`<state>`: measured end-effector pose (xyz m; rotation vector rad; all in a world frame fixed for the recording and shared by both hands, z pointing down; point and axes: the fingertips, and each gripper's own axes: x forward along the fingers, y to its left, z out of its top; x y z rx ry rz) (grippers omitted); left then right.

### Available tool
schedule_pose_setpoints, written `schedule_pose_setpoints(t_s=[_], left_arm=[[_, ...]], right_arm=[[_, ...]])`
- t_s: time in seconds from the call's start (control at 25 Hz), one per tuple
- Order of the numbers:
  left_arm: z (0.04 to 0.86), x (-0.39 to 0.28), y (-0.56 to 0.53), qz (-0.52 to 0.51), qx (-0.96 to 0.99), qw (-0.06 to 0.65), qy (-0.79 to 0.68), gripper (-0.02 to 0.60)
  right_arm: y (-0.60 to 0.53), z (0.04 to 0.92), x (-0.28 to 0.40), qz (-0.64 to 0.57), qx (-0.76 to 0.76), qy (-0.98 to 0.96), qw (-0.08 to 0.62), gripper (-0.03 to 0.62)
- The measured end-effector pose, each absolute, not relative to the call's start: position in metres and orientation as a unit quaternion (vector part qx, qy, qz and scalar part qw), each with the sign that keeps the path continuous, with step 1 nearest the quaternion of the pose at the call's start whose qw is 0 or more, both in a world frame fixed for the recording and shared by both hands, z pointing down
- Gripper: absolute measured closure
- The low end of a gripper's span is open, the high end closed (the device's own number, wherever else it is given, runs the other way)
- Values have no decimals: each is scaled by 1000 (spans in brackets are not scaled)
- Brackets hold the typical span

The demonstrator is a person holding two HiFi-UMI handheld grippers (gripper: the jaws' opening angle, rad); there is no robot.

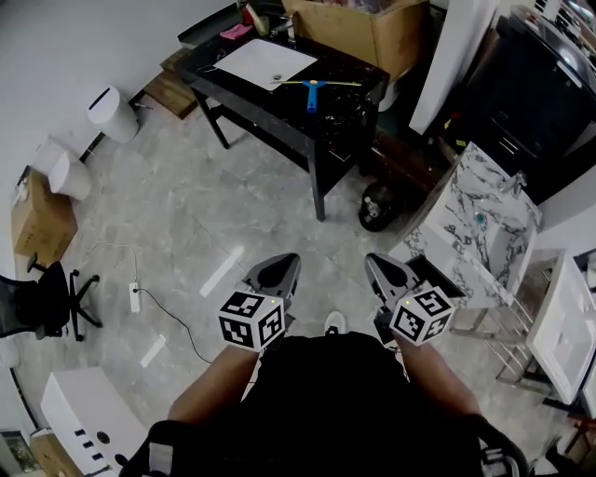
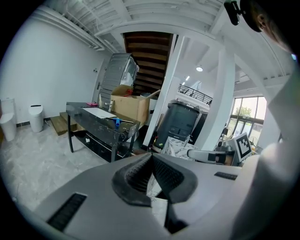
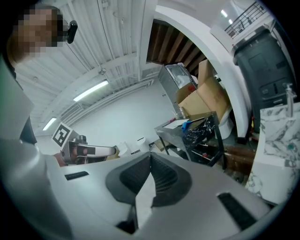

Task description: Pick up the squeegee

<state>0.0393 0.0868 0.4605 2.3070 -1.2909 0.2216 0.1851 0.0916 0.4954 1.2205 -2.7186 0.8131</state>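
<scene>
Left gripper hangs low in front of me above the grey floor, its jaws closed tip to tip with nothing between them. Just to its right, the right gripper sits level with it, jaws likewise pressed together and empty. Neither one touches anything.

Far to my left on the floor stand a black office chair, a cardboard carton and a white bin. Ahead of both grippers, and well apart from them, is the black worktop. On it, from left to right, lie a white sheet and then the squeegee. It lies flat near the worktop's right end, blue handle pointing toward me and thin yellow blade crosswise. Behind it stands a big cardboard box. To my right, near the right gripper, is a marble-patterned slab.
</scene>
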Motion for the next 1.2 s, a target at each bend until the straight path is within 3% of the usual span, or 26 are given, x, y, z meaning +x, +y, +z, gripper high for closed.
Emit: schedule_pose_setpoints(t_s=[0.8, 1.2], left_arm=[[468, 34, 65, 76, 826, 248, -500, 565], [462, 39, 26, 84, 846, 210, -483, 565]], right_arm=[[64, 505, 178, 262, 361, -894, 45, 585], [38, 515, 172, 261, 371, -889, 61, 585]])
